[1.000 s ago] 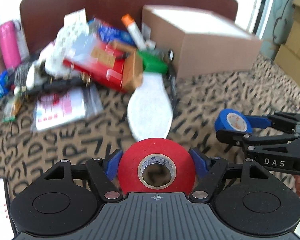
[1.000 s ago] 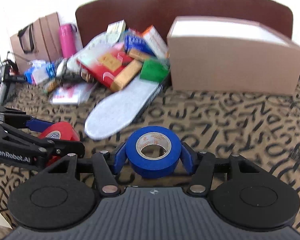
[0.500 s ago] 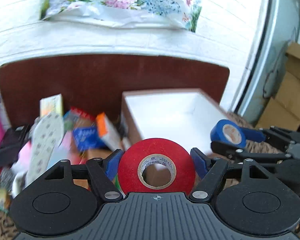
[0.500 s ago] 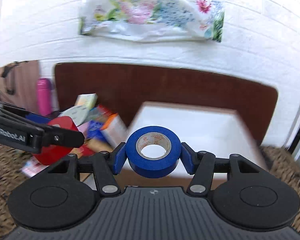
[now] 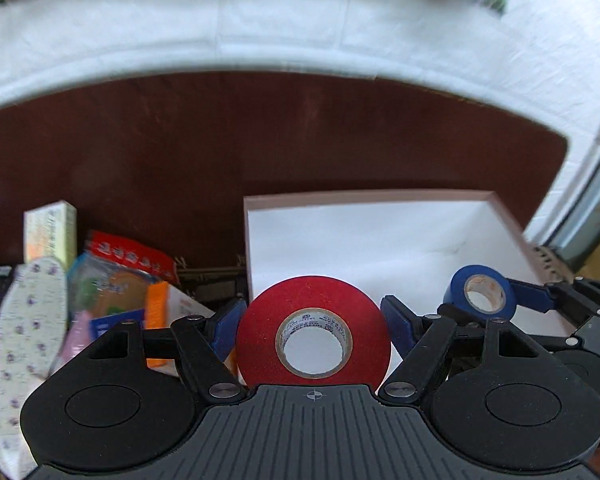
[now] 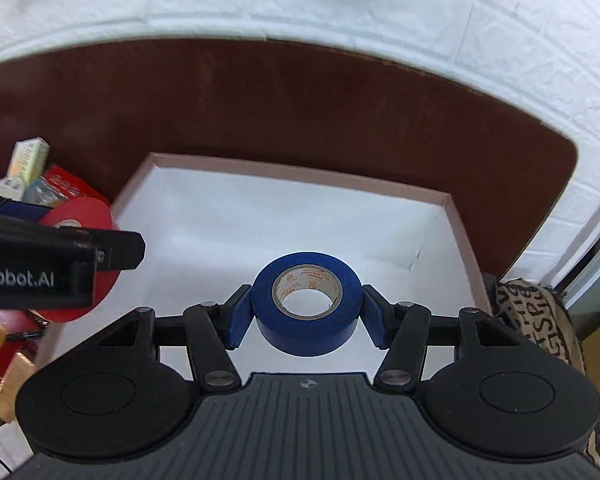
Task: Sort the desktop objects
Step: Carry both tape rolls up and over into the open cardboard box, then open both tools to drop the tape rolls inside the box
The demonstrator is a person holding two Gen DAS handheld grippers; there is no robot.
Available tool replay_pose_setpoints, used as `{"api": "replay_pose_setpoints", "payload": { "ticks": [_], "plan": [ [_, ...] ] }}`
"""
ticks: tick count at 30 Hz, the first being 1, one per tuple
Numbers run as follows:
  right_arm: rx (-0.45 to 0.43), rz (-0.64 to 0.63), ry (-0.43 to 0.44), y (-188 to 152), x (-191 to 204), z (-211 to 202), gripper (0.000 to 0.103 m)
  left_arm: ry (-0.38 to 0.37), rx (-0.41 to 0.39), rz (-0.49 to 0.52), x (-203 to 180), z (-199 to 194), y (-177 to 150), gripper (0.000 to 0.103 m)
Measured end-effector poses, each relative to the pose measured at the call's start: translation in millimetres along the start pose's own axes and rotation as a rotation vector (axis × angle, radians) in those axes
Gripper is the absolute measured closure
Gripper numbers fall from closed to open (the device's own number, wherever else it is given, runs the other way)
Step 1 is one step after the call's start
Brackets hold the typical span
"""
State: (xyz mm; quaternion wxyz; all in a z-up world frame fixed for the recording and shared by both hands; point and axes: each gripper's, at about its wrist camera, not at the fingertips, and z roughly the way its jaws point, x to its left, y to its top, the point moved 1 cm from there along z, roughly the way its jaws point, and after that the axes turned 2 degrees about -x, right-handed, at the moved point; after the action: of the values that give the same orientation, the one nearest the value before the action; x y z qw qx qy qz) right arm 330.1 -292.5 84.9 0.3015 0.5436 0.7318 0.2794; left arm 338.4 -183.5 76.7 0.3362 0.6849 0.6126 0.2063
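Note:
My left gripper (image 5: 313, 330) is shut on a red tape roll (image 5: 260, 344), clamped between its blue pads and held above the near left edge of the open cardboard box (image 5: 504, 216). A blue tape roll (image 6: 306, 330) sits in my right gripper (image 6: 306, 316), which is shut on it and hangs over the box's white inside (image 6: 300, 216). From the left wrist the blue roll (image 5: 458, 288) shows at the right over the box. In the right wrist view the red roll (image 6: 96, 216) and the left gripper's arm appear at the left, by the box's left wall.
Left of the box lies a pile of small packages (image 5: 132, 264), a patterned insole (image 5: 28, 320) and a pale carton (image 5: 50, 228). A brown headboard-like panel (image 6: 300, 100) and a white brick wall (image 6: 300, 0) stand behind. A letter-patterned cloth (image 6: 532, 312) shows right of the box.
Both grippers have risen and travelled forward with their tape rolls, from over the patterned cloth in front of the box to above its open top. The grips stayed the same.

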Motion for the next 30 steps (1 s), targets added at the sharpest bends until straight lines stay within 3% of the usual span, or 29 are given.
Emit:
{"api": "replay_pose_setpoints", "payload": {
  "ticks": [2, 5, 10, 14, 18, 19, 23, 30],
  "plan": [
    [0.049, -0.024, -0.005, 4.2, -2.2, 22.1, 0.041, 0.014, 0.028, -0.017, -0.5, 19.7, -0.7, 0.028],
    [0.114, -0.052, -0.018, 6.9, -2.8, 47.8, 0.041, 0.071, -0.009, 0.062, -11.4, 31.0, 2.7, 0.028],
    [0.183, -0.057, -0.012, 5.9, -3.5, 76.0, 0.041, 0.029, 0.026, 0.052, -15.1, 47.0, 5.3, 0.028],
    [0.205, -0.059, -0.011, 2.2, -1.2, 88.5, 0.041, 0.054, 0.029, 0.061, -12.7, 62.3, 4.7, 0.028],
    [0.208, -0.056, -0.003, -0.5, 0.8, 94.2, 0.041, 0.017, -0.006, 0.064, -14.5, 60.7, 7.0, 0.010],
    [0.209, -0.056, 0.003, -0.7, 1.3, 93.8, 0.039, -0.001, -0.018, 0.057, -14.3, 57.1, 8.9, 0.006],
    [0.126, -0.046, -0.024, 5.0, -2.3, 77.2, 0.011, -0.033, -0.059, 0.039, -8.6, 48.5, 13.2, 0.000],
    [0.119, -0.049, -0.020, -2.9, 4.3, 45.5, 0.004, -0.039, -0.071, 0.031, -0.4, 32.0, 13.3, 0.000]
  ]
}}
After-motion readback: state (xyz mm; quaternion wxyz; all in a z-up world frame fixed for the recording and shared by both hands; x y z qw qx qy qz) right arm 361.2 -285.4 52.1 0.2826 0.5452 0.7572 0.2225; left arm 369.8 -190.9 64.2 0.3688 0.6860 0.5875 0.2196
